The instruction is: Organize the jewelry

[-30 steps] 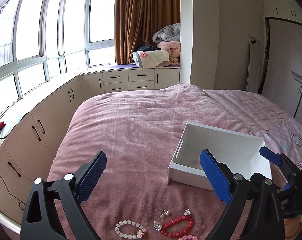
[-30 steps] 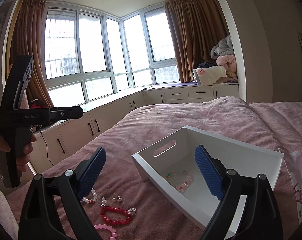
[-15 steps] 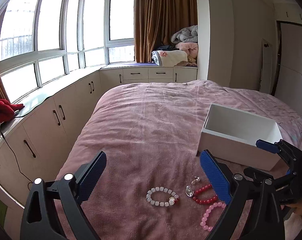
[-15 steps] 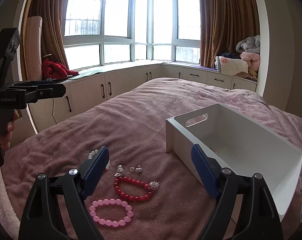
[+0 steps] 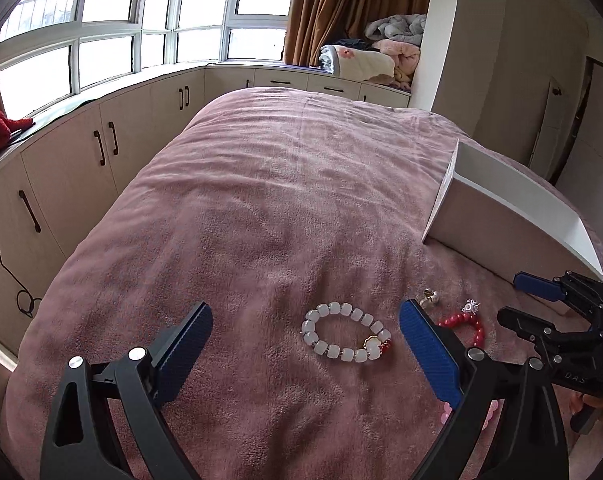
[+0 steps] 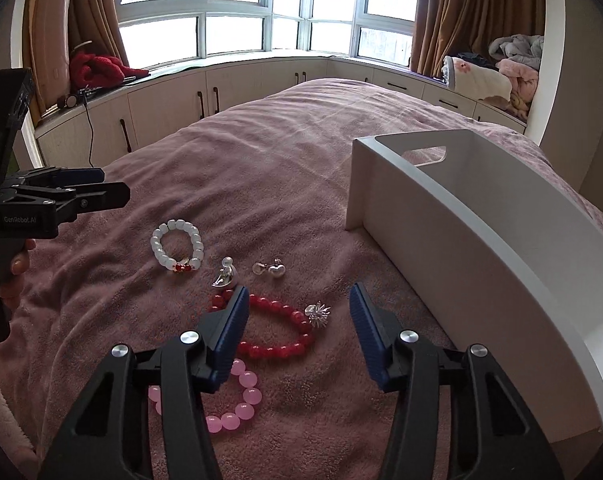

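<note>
Here the right gripper point(image 6: 297, 308), jaws apart, hovers directly over the red beaded bracelet point(image 6: 275, 328) lying flat on the pink bed blanket point(image 6: 261, 184). The left gripper point(image 5: 305, 332), jaws also apart, sits nearer the white beaded bracelet point(image 5: 346, 336).

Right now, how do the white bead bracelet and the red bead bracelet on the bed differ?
The white bead bracelet has large, pale, blocky beads with a few red accent beads; the red bead bracelet has smaller round red beads and a spiky silver charm. The white one lies farther out, uncovered; the red one sits beneath the right gripper, partly hidden by a finger. Both lie flat on the pink blanket.
</note>
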Tool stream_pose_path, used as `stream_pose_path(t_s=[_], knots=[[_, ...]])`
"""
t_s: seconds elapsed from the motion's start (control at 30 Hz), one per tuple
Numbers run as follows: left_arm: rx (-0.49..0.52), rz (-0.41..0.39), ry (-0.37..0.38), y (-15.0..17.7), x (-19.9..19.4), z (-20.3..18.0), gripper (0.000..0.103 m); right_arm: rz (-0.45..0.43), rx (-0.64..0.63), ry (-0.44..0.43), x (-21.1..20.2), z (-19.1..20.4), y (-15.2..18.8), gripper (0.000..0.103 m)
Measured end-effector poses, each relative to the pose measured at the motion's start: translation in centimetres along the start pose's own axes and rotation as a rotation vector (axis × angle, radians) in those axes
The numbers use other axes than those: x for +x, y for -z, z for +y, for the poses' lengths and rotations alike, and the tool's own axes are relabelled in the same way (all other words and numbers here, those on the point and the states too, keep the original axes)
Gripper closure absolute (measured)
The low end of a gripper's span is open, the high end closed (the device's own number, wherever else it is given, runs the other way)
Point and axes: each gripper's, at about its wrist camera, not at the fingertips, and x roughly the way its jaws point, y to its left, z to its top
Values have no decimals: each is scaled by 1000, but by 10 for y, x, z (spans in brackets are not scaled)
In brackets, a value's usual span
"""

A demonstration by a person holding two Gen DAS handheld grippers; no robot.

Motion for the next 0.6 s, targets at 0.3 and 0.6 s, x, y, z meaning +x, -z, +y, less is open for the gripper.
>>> stream_pose_path(t_s=[0.3,0.6], knots=[[55,54,16,7,36,-5,16,75,53,-36,33,-10,2,68],[94,126,-12,17,64,-9,36,119,118,-43,50,-26,6,69]])
